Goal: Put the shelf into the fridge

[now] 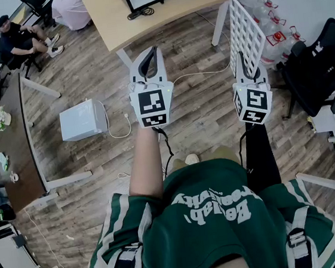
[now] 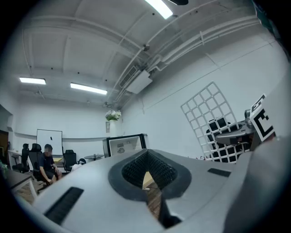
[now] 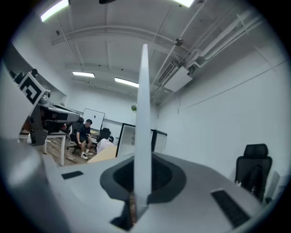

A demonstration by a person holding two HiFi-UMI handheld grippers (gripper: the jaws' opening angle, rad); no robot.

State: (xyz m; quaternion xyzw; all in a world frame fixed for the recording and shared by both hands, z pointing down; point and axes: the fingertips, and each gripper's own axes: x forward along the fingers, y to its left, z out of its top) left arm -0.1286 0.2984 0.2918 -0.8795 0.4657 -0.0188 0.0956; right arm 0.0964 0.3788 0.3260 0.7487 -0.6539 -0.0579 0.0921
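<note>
Arms (image 1: 147, 163) reach forward: right hand-held gripper (image 1: 249, 67) clamps the white wire shelf (image 1: 244, 28), left hand-held gripper (image 1: 151, 54) closed, empty

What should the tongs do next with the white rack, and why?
Probably swing left toward the small white fridge on the floor: the right tongs grip the shelf, the left tongs are shut and empty, and the fridge sits well apart.

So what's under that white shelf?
The right tool grips the shelf by its bottom edge. Below is wooden floor, partly covered by the tool and arm.
</note>
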